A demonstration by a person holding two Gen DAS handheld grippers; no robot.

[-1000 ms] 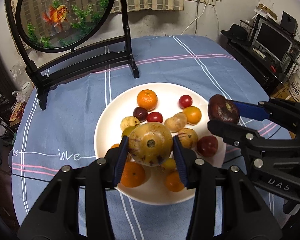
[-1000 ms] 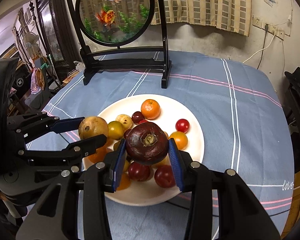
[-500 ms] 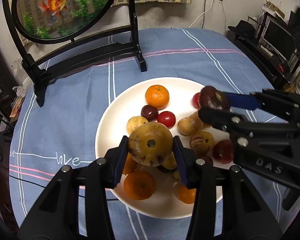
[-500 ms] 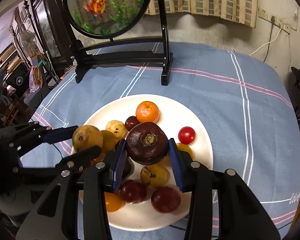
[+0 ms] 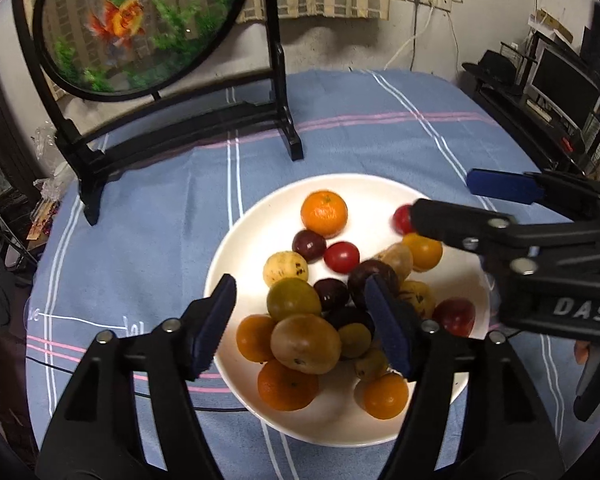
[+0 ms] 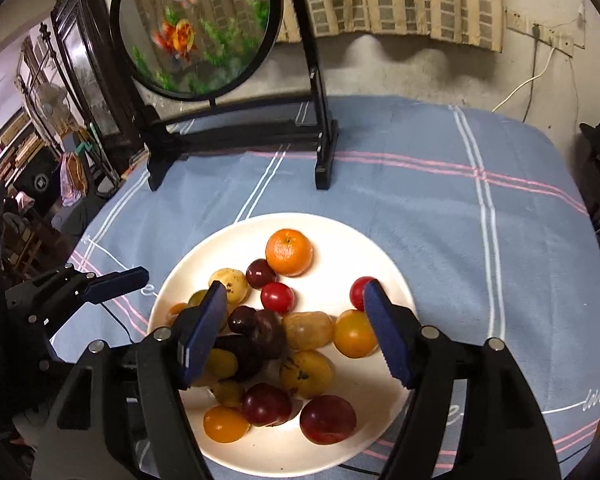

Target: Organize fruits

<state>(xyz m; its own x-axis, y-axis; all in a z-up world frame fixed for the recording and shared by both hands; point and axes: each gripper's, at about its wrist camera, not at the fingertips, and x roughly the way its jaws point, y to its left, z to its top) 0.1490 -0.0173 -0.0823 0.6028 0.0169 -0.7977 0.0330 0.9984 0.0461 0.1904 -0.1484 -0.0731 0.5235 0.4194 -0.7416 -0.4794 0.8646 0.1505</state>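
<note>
Black lacquered wood frames the round goldfish screen [image 5: 136,24] standing at the far left of the table, its feet on the blue tablecloth [image 5: 140,240] with white and pink stripes. Nearer and to the right sits the white plate [image 5: 236,248], heaped with fruits [image 5: 332,300]. The left gripper [image 5: 300,328] hangs over the near left part of the heap, its jaws opening and its blue pads clear of everything; the big yellow-brown fruit [image 5: 305,343] lies below the gap between them, resting on the oranges and a green-yellow fruit. Toward the far rim an orange mandarin [image 5: 324,213] sits by itself, with a dark plum and a red cherry tomato [image 5: 341,257] just in front of it. In the right wrist view the right gripper [image 6: 296,332] hovers over the middle of the plate, jaws likewise opening with nothing pressed between the pads; the dark purple fruit [image 6: 266,334] lies on the pile under the gap, closer to the left pad. Furthest right, cluttered dark shelving [image 5: 548,92] stands beyond the table edge.
</note>
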